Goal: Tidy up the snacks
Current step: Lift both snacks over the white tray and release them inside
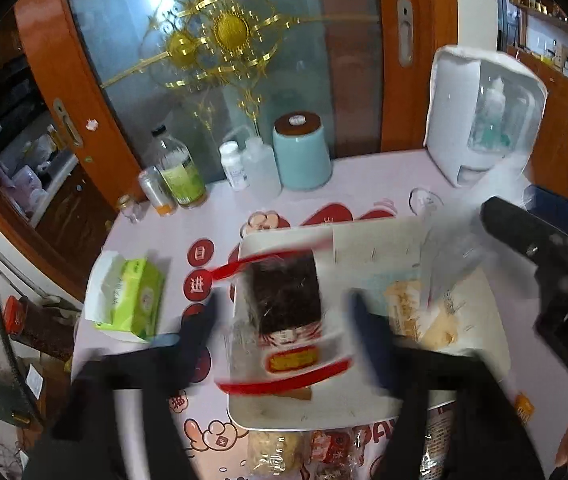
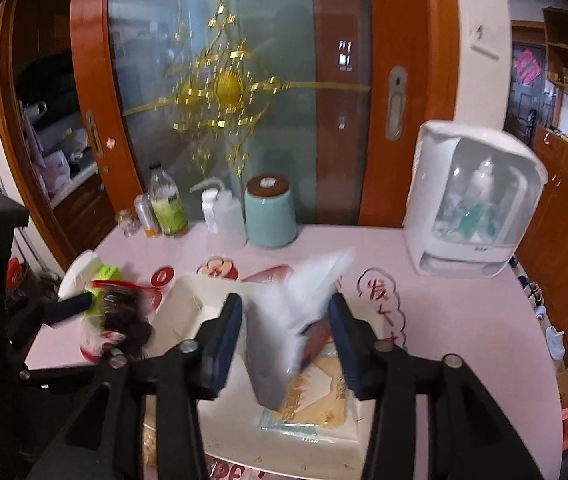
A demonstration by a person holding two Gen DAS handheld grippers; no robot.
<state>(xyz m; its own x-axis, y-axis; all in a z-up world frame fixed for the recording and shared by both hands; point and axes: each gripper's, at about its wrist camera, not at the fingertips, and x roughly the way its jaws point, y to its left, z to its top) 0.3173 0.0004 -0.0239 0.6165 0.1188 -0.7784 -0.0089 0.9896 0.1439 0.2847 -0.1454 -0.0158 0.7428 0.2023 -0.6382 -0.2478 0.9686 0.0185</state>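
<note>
A white tray (image 1: 368, 240) with a divider lies on the pink table. My left gripper (image 1: 284, 320) is open, jaws wide on either side of a clear, red-trimmed bag of dark snacks (image 1: 286, 300) over the tray's left compartment; the frame is blurred and contact cannot be told. That bag also shows in the right wrist view (image 2: 122, 316). My right gripper (image 2: 286, 320) is open around a blurred clear bag (image 2: 304, 300) above a yellow snack pack (image 2: 316, 396) in the tray's (image 2: 188, 308) right compartment. The right gripper also shows at the right of the left wrist view (image 1: 524, 236).
At the back stand a teal canister (image 1: 302, 152), white bottles (image 1: 244, 164), a green-labelled bottle (image 1: 180, 172) and a white appliance (image 1: 480, 116). A green tissue pack (image 1: 132, 300) lies left of the tray. Several packaged snacks (image 1: 304, 452) lie by the tray's near edge.
</note>
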